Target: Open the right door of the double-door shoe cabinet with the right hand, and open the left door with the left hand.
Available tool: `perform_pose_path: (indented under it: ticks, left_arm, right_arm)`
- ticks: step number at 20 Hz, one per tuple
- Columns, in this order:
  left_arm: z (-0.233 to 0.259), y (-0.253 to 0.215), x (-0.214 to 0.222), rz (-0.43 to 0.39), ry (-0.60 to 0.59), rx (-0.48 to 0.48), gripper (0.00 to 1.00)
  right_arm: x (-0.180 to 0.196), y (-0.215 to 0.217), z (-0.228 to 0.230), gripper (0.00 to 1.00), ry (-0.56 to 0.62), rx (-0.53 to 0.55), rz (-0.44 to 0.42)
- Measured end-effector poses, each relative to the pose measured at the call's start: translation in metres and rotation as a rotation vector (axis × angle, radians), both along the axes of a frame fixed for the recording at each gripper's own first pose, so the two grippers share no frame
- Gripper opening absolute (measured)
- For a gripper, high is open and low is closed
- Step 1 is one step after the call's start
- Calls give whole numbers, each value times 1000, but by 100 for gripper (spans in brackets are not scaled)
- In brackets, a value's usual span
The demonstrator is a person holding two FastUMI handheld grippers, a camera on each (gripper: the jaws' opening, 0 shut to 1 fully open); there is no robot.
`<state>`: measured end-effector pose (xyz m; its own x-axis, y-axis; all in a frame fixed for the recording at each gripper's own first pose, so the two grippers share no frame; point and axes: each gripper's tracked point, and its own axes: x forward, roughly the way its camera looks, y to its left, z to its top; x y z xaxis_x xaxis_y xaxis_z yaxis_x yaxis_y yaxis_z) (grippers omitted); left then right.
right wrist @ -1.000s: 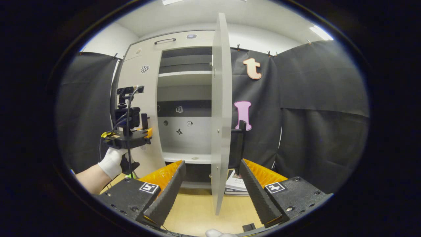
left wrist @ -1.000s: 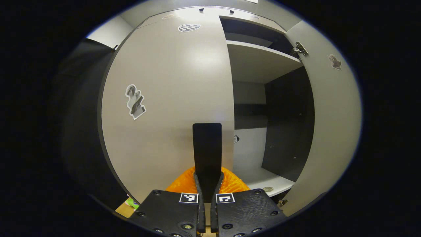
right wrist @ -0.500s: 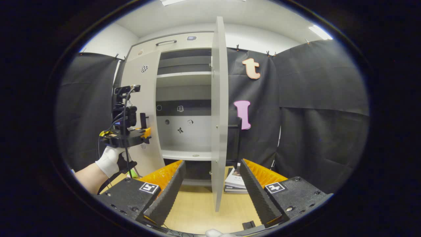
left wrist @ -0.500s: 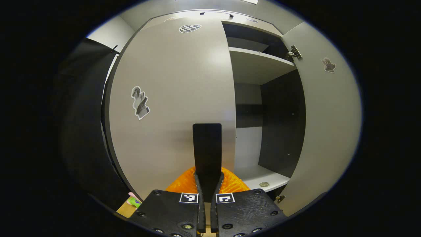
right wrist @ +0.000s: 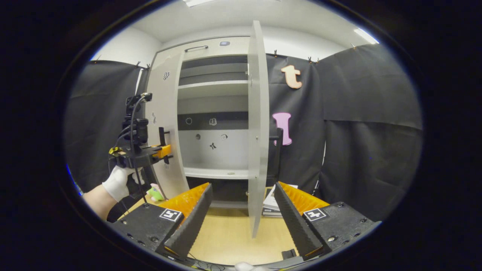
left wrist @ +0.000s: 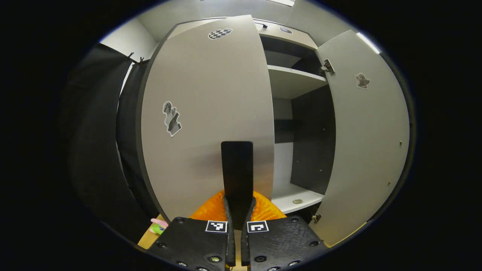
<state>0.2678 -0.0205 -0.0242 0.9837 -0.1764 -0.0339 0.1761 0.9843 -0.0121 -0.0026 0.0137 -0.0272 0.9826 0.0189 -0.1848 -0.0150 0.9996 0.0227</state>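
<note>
Shoe cabinet (right wrist: 214, 150) with two tall doors stands ahead of both hand-held grippers. Its left door (left wrist: 211, 113), partly swung out, has its upright black handle (left wrist: 237, 171) pinched by the left hand-held gripper (left wrist: 237, 226). The right door (right wrist: 258, 128) stands edge-on between the spread, empty fingers of the right hand-held gripper (right wrist: 243, 199).

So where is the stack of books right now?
In the right gripper view, the stack of books lies on the wooden floor, low and right of centre, behind the open right door.
</note>
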Motion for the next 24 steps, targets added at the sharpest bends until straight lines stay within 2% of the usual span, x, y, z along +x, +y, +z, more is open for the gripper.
perform_pose_path:
  ticks: [10, 24]
  left_arm:
    - [-1, 26, -36, 7, -8, -3, 5]
    - [-7, 81, -65, 91, -14, -12, 4]
  right_arm:
    - [-4, 16, 0, 100, -9, -7, 32]
    - [8, 38, 3, 100, -22, -19, 70]
